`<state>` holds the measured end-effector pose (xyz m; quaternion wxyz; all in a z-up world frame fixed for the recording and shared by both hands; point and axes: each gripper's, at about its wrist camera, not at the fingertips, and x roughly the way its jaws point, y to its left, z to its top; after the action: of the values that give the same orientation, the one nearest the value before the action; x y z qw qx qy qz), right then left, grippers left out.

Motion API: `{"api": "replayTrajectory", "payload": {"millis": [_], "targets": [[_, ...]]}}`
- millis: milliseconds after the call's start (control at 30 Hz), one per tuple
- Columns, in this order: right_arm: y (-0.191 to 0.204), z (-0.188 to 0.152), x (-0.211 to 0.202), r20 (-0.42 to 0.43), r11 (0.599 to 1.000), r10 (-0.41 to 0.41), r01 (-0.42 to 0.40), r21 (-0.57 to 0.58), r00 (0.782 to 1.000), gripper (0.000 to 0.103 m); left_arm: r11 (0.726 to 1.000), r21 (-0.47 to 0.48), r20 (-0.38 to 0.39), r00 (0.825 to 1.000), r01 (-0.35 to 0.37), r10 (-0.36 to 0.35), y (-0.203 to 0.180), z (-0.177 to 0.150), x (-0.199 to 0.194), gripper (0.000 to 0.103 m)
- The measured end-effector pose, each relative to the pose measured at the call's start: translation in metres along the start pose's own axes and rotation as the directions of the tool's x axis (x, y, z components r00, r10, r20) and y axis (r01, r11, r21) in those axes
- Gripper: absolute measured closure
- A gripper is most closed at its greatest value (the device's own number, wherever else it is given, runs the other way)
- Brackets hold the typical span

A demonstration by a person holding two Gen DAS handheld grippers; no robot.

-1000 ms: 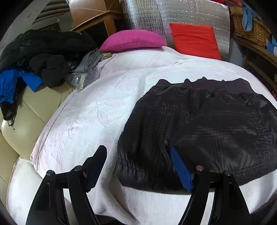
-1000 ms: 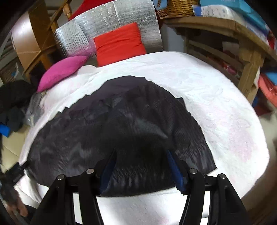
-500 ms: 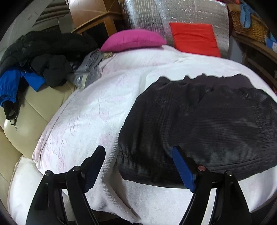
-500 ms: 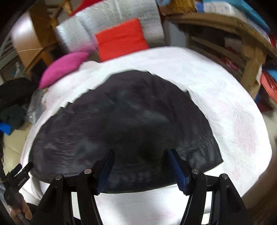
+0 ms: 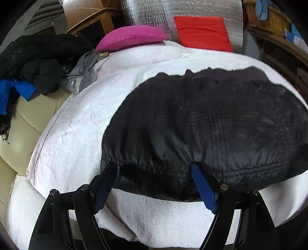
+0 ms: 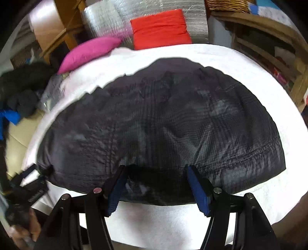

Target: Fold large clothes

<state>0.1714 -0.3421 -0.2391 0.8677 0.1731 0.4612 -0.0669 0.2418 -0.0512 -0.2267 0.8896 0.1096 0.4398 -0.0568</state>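
A large black quilted garment (image 5: 202, 123) lies spread flat on the white bedcover (image 5: 77, 125); it also fills the right wrist view (image 6: 154, 125). My left gripper (image 5: 154, 173) is open, its blue-padded fingers straddling the garment's near hem toward its left corner. My right gripper (image 6: 156, 173) is open, its fingers over the near hem toward the middle-right. Neither holds cloth. The left gripper also shows at the left edge of the right wrist view (image 6: 32, 177).
A magenta pillow (image 5: 130, 36) and a red cushion (image 5: 202, 32) lie at the bed's head against a silver foil panel (image 5: 192, 9). A pile of dark, blue and grey clothes (image 5: 38, 63) sits on a cream sofa (image 5: 23, 119) at left. Wooden shelving (image 6: 269, 48) stands at right.
Both grippers have moved forward and down toward the garment's near hem, so the garment looks larger. Both stay open. The garment has not moved.
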Motion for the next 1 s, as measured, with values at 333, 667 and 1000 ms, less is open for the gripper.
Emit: {"api": "replayTrajectory", "payload": {"millis": [333, 667, 1000], "targets": [[-0.113, 0.028, -0.066, 0.109, 0.980, -0.091, 0.070, 0.188, 0.990, 0.019, 0.982, -0.189, -0.069, 0.997, 0.023, -0.037, 0.082, 0.025, 0.011, 0.023], [-0.191, 0.031, -0.006, -0.014, 0.895, 0.151, -0.130, 0.427, 0.988, 0.038, 0.885, -0.346, -0.170, 0.907, 0.311, -0.385, 0.100, 0.021, 0.057, 0.052], [-0.180, 0.028, -0.021, -0.046, 0.929, 0.000, 0.017, 0.371, 0.999, 0.049, 0.996, -0.091, -0.124, 0.992, 0.021, -0.033, 0.051, 0.031, 0.016, 0.047]]}}
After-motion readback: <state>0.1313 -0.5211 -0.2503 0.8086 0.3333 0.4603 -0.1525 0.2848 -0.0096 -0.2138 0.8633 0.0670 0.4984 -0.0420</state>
